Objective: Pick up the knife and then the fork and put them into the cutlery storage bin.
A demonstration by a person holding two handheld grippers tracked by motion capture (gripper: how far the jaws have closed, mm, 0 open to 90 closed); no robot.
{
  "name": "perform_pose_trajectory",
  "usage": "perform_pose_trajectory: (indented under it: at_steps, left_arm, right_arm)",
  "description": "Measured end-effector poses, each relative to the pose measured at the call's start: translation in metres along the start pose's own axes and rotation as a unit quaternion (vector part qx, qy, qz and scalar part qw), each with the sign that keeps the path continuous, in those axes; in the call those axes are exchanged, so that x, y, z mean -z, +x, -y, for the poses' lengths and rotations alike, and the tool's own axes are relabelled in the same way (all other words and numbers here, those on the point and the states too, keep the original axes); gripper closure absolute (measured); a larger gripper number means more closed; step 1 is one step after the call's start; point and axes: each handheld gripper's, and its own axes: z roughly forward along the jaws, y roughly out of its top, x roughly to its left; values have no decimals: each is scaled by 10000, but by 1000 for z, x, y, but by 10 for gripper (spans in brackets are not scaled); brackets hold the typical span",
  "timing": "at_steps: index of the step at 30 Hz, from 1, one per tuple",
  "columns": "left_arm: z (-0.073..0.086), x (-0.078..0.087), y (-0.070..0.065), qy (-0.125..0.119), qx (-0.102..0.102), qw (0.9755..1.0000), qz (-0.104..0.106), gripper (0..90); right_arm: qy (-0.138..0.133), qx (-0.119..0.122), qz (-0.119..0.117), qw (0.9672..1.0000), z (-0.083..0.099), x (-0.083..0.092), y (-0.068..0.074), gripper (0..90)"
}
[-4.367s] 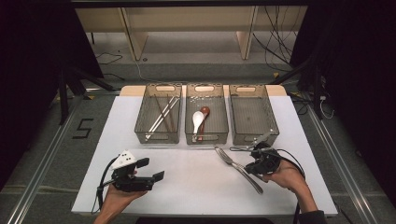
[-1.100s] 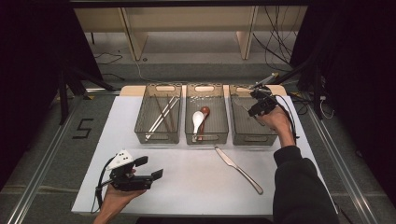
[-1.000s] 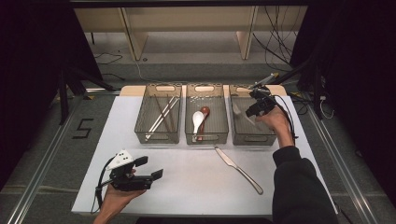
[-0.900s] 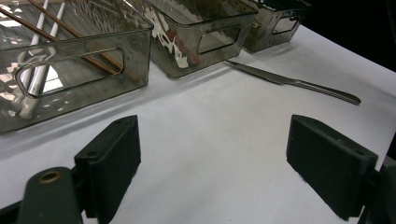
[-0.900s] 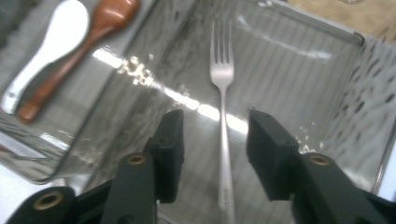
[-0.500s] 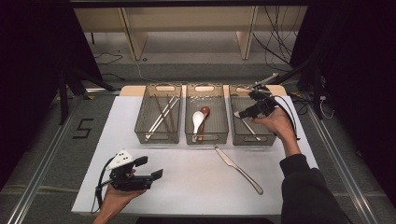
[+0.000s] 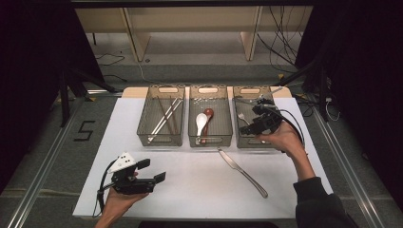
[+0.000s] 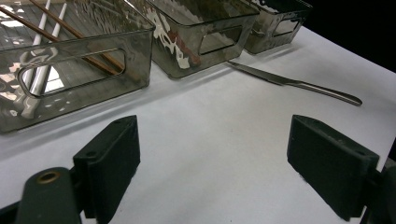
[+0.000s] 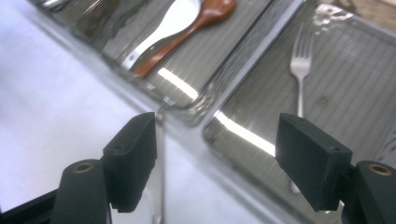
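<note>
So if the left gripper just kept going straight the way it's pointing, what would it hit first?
Probably the knife: the left gripper, jaws open, points across bare white table toward it. Depth is hard to judge; the middle bin lies just beyond.

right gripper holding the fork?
No: the right gripper is open with nothing between its jaws, and the fork lies in the right bin.

Bright lit table, dark surround; glare on bins; gripper views soft.
</note>
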Motion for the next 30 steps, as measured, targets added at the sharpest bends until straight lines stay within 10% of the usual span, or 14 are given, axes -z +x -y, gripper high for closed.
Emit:
perform_pose_trajectory:
  at_steps: [30]
  left_arm:
    - [2,2,2,-178,-117,9997,-80,163]
  right_arm:
    - [486,246,-177,9984,59,-16,32,293]
